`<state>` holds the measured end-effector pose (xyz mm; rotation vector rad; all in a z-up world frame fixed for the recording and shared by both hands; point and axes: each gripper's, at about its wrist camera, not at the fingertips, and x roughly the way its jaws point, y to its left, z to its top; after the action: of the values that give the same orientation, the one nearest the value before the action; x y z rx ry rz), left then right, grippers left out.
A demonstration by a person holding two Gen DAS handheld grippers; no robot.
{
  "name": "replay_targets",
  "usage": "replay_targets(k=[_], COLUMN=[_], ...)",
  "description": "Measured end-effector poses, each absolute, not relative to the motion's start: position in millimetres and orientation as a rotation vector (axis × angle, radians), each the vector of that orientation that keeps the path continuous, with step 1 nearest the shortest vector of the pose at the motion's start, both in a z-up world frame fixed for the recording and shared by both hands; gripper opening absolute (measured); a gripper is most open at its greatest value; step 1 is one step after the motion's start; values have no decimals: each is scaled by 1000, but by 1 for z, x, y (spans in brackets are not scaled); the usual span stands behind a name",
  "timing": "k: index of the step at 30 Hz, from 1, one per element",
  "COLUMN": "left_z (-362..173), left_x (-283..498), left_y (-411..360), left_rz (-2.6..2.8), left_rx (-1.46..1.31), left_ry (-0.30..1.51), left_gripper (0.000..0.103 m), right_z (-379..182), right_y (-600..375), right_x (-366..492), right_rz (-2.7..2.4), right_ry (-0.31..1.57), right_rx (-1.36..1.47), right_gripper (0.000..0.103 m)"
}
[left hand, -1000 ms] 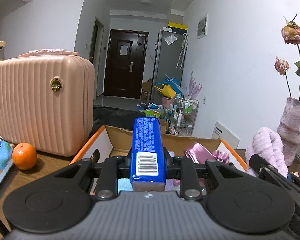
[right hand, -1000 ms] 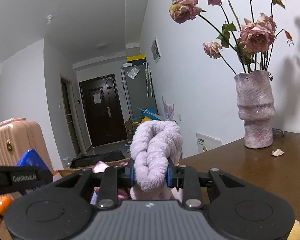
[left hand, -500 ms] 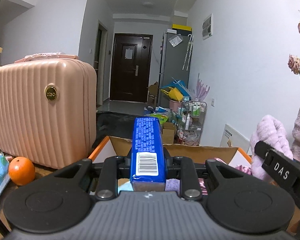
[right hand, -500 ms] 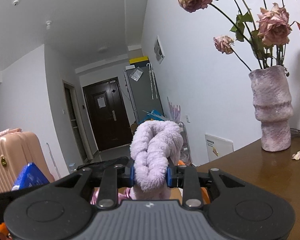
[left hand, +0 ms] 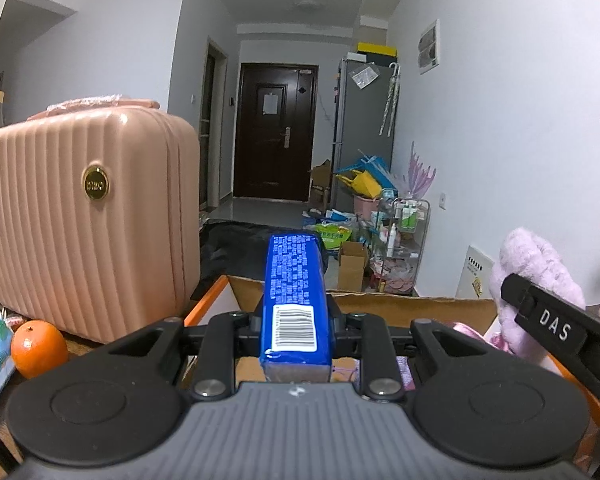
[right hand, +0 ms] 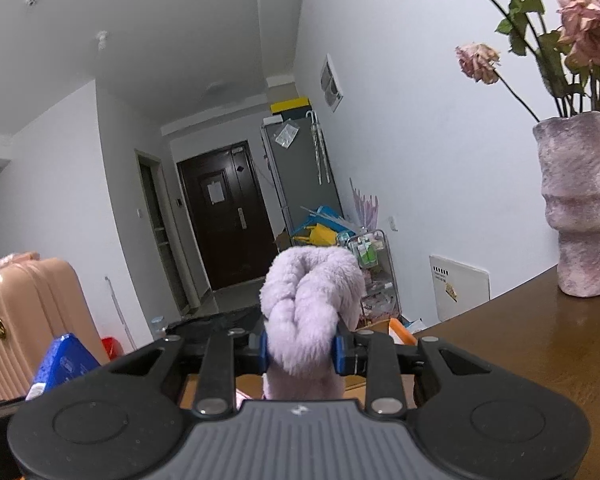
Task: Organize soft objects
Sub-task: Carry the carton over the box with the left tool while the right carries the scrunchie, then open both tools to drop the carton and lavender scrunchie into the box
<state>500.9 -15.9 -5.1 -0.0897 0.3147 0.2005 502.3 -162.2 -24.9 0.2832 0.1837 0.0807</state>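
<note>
Left gripper (left hand: pixel 296 320): clamped on the blue packet, jaws pressing both long sides; pointing slightly downward over the box.
Blue packet (left hand: pixel 294 292): long, wrapped in blue film with white print and a barcode label at the near end; held lengthwise between the jaws, far end toward 12 o'clock; also visible at 8 o'clock in the right wrist view (right hand: pixel 62 364).
Right gripper (right hand: pixel 302 354): clenched on the lilac plush, blue pads sunk into the pile on both sides; seen from the left wrist view as a black bar at 3 o'clock.
Lilac plush (right hand: pixel 312 316): fluffy, twisted like a knot, bulging above the jaws toward 12 o'clock; in the left wrist view at 3 o'clock (left hand: pixel 536 260), just above the box's right side.
Cardboard box (left hand: pixel 400 308): open, orange-edged flaps, directly beneath and ahead of both grippers; pink soft items partly visible inside, not identifiable.
Table (right hand: pixel 520 340): dark brown wood, bearing box, vase and suitcase.
Pink suitcase (left hand: pixel 80 216): ribbed shell, round gold badge, upright at 9 o'clock, just beside the box.
Orange (left hand: pixel 39 348): at 8 o'clock, in front of the suitcase.
Vase (right hand: pixel 580 208): mottled mauve, at 3 o'clock, holding dried roses (right hand: pixel 588 32); well apart from the box.
Background: dark door (left hand: pixel 276 132) at 12 o'clock, grey fridge beside it, floor clutter.
</note>
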Motion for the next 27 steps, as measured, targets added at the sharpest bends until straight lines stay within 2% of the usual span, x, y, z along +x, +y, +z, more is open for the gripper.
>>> replay_targets(k=[2, 8, 10, 12, 14, 16, 19, 21, 22, 23, 24, 27], left_z=[-6, -9, -10, -9, -9, -9, -8, -7, -7, -7, -6, -5], left_x=[502, 503, 503, 504, 501, 500, 499, 498, 497, 496, 495, 497], left_y=[-13, -11, -10, -10, -8, -8, -5, -4, -3, -1, -1, 3], left_rz=[203, 203, 206, 213, 225, 254, 279, 311, 330, 351, 369, 376], left_rx=[-102, -105, -105, -111, -117, -108, -124, -125, -129, -132, -135, -150], left_ry=[323, 327, 325, 324, 320, 312, 308, 298, 293, 284, 277, 290], left_gripper=[25, 26, 26, 32, 47, 54, 78, 91, 99, 103, 103, 103], right_z=[-27, -32, -34, -35, -35, -36, -37, -38, -38, -38, -38, -38], right_y=[-161, -161, -161, -160, -160, -160, -159, -156, -155, -154, -154, -154], right_x=[505, 509, 510, 509, 508, 507, 505, 502, 501, 499, 498, 495], right_rz=[83, 80, 79, 77, 74, 69, 68, 63, 58, 54, 50, 35], right_ry=[202, 243, 249, 251, 249, 245, 243, 233, 225, 214, 205, 195], right_rx=[278, 271, 267, 264, 262, 259, 253, 238, 231, 226, 226, 232], right_gripper=[29, 38, 43, 54, 59, 65, 78, 91, 93, 99, 102, 103])
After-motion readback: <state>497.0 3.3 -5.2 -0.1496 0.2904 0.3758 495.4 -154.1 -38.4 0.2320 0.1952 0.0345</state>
